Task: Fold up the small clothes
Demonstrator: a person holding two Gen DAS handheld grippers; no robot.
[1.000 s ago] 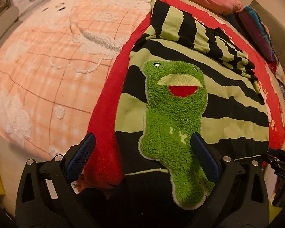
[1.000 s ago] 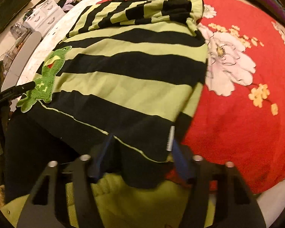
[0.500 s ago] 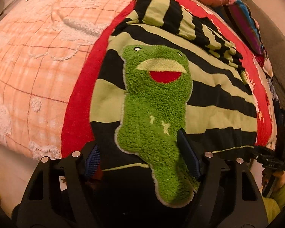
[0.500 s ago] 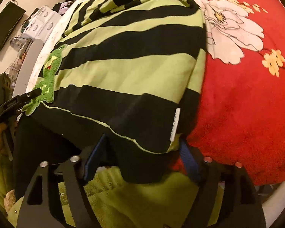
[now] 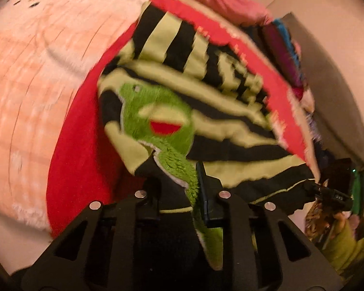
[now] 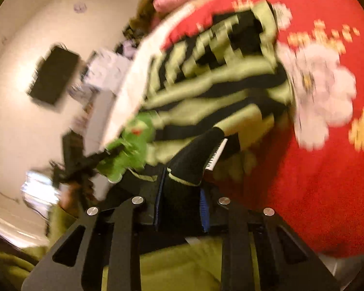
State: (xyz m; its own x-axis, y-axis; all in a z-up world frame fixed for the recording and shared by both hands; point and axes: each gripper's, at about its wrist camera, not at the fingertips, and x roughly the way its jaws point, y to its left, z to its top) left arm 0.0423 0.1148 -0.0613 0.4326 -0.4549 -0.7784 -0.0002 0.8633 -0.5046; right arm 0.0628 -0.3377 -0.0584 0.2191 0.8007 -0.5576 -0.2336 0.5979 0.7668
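Now my left tool [image 5: 179, 181] and right tool [image 6: 182, 194] have just clenched the striped sweater's [image 5: 230, 131] hem at 12 o'clock; blur hides detail.

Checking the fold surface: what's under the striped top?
Striped top lies on the red floral blanket, hem lifted in both grippers. Anything beneath its middle is covered.
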